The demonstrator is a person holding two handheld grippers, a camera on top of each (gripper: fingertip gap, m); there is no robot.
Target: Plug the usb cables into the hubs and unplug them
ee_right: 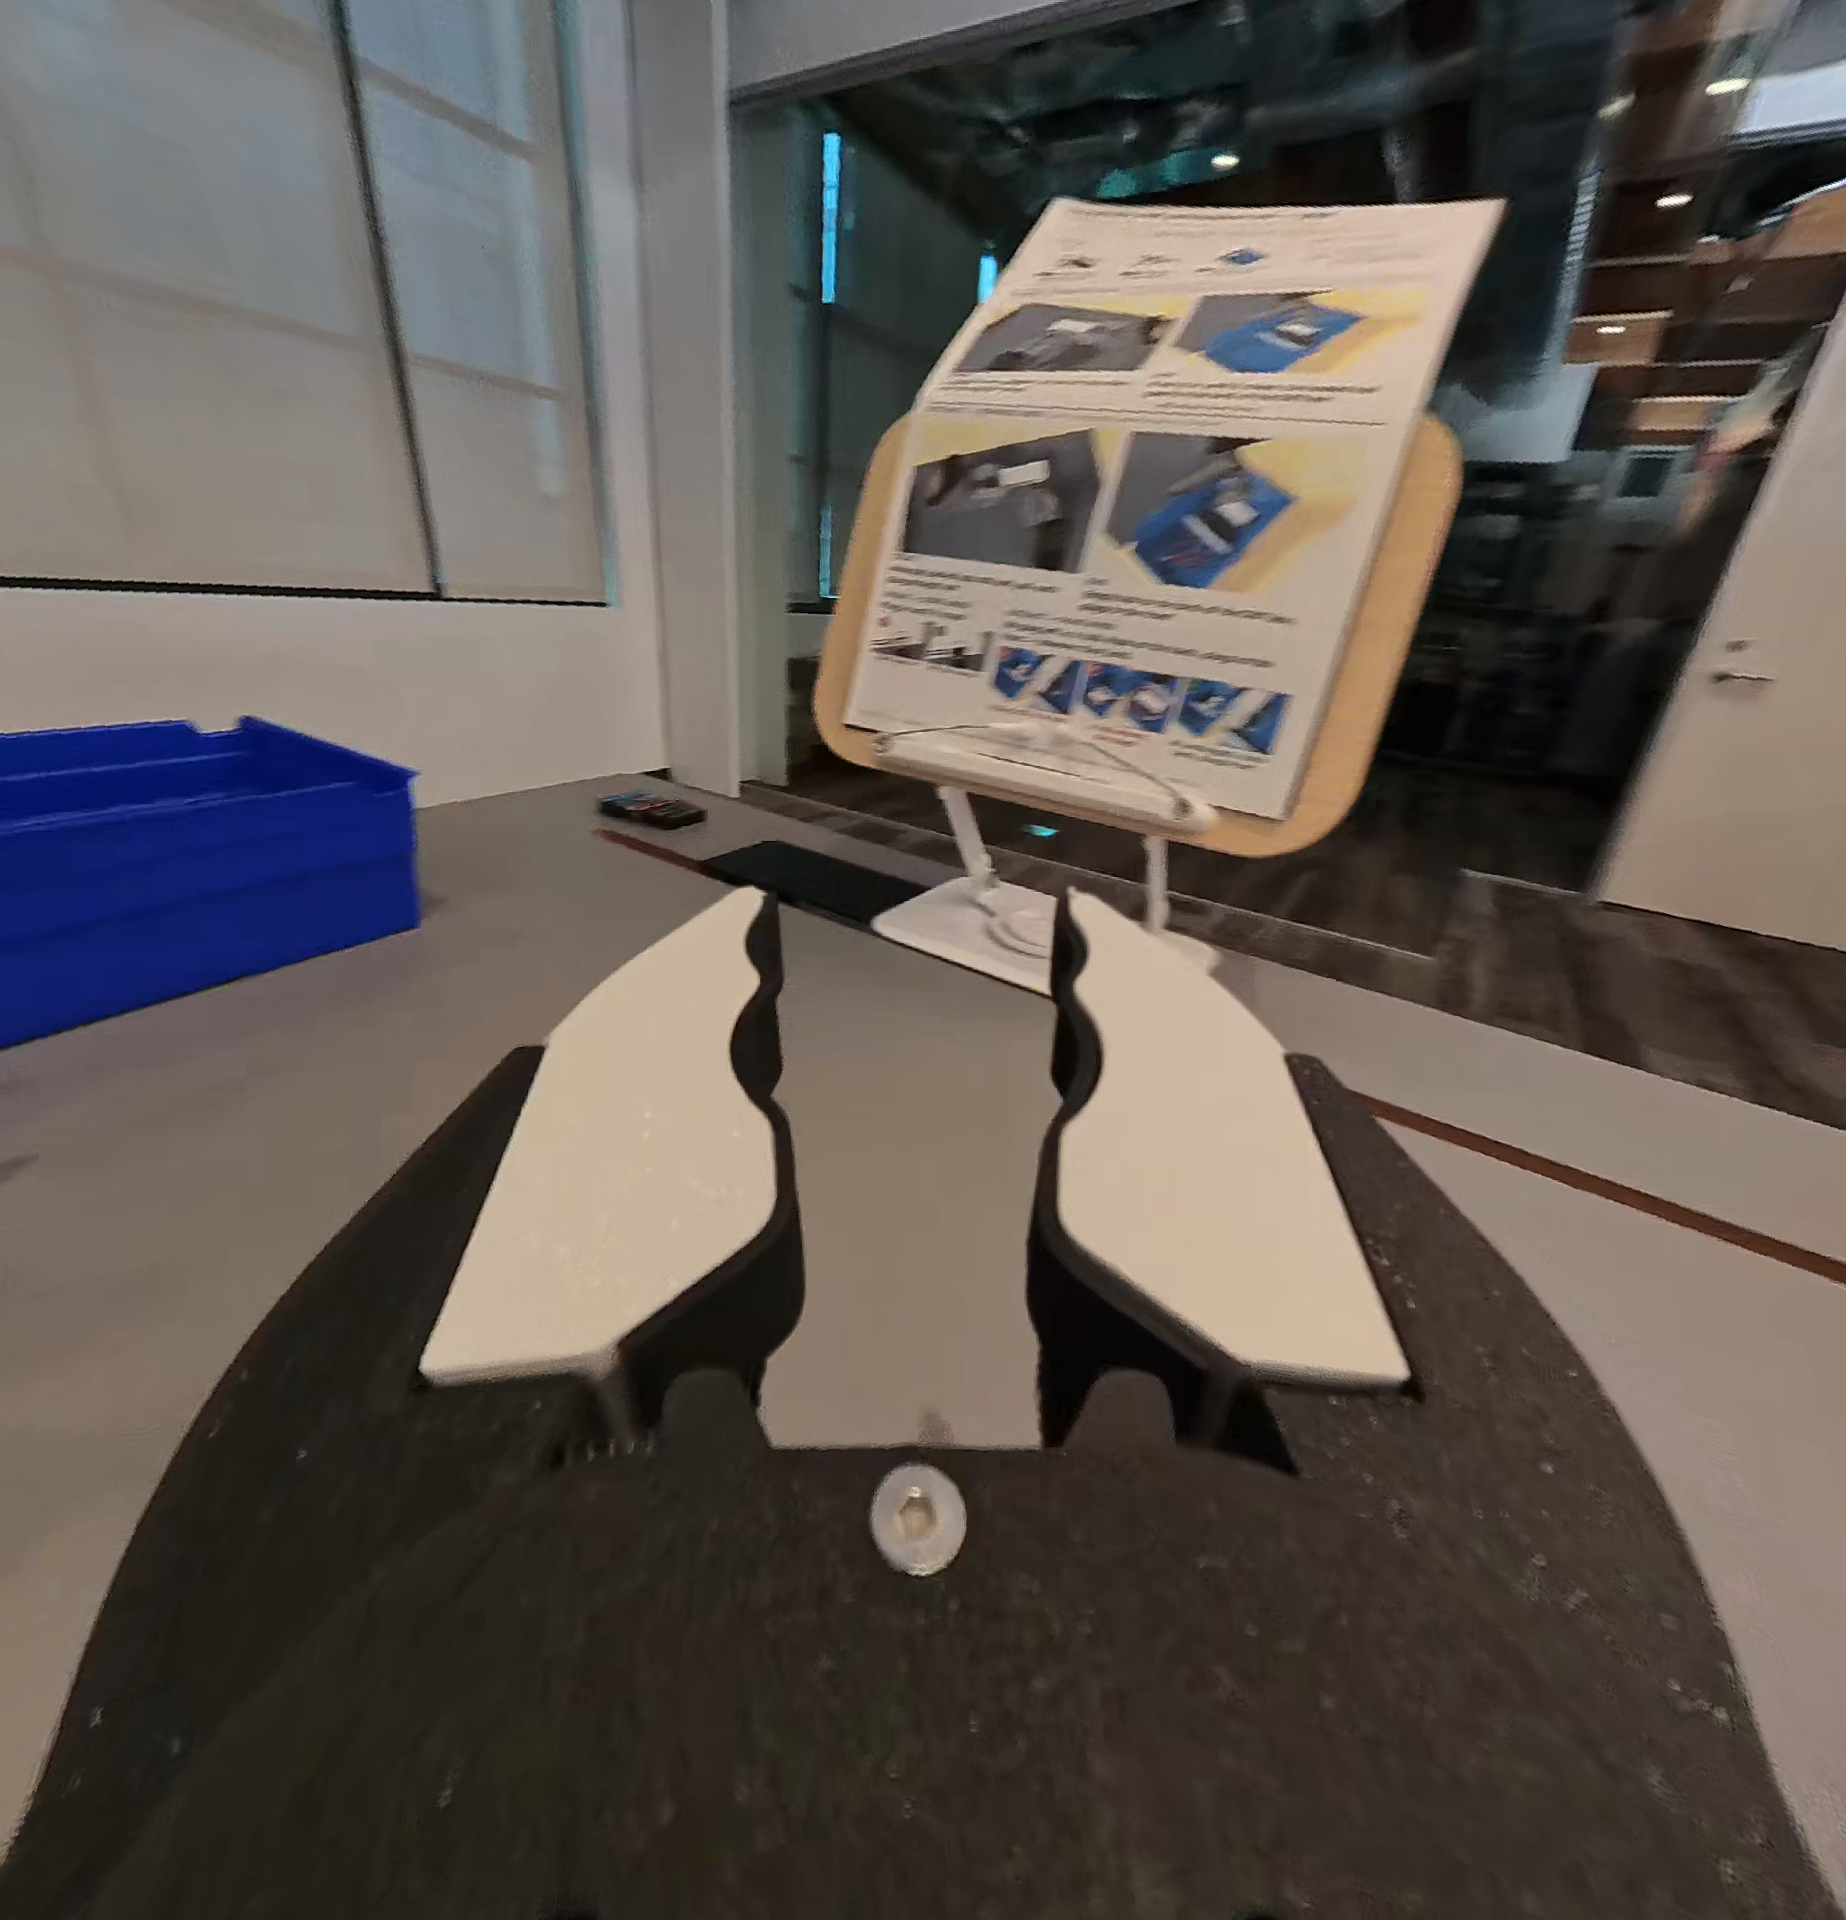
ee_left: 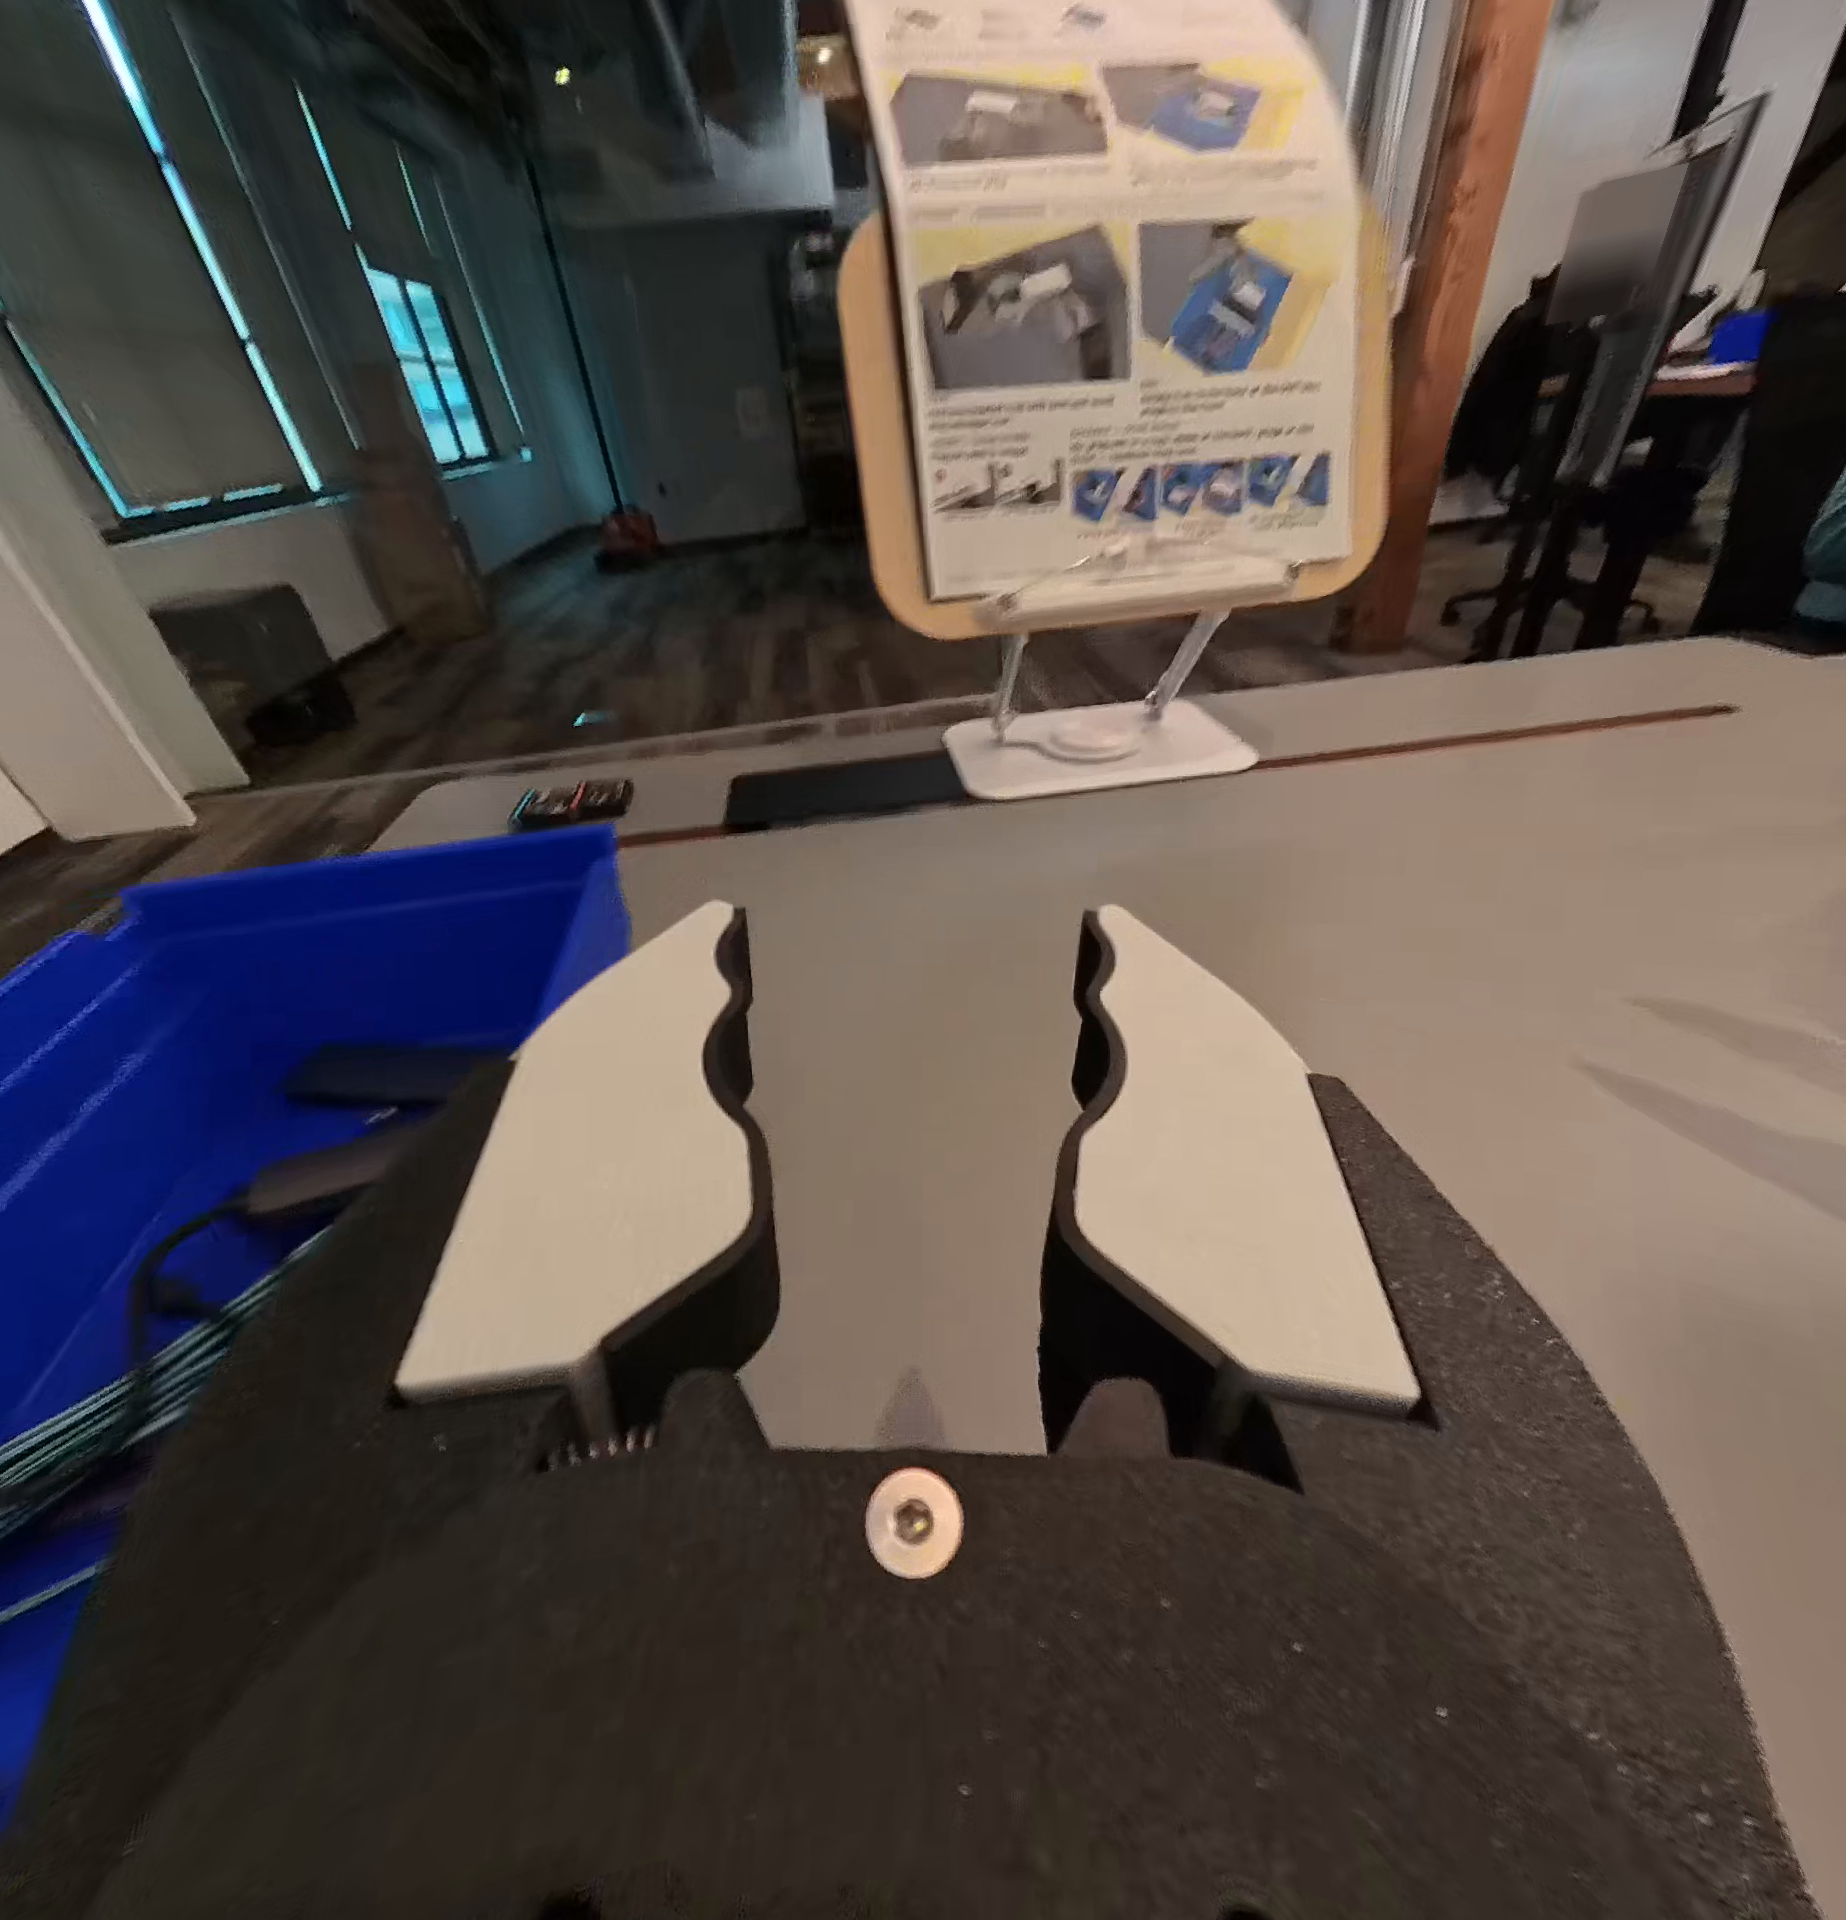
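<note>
A blue bin stands on the grey table at the left. In it lie dark hubs, a black cable and a braided cable, partly hidden by my left gripper's body. My left gripper is open and empty over the bare table just right of the bin. My right gripper is open and empty above the table. The bin shows at the left of the right wrist view, well apart from that gripper; its contents are hidden there.
An instruction sheet on a wooden stand with a white base stands at the table's far edge, also in the right wrist view. A black pad and a small dark device lie by it.
</note>
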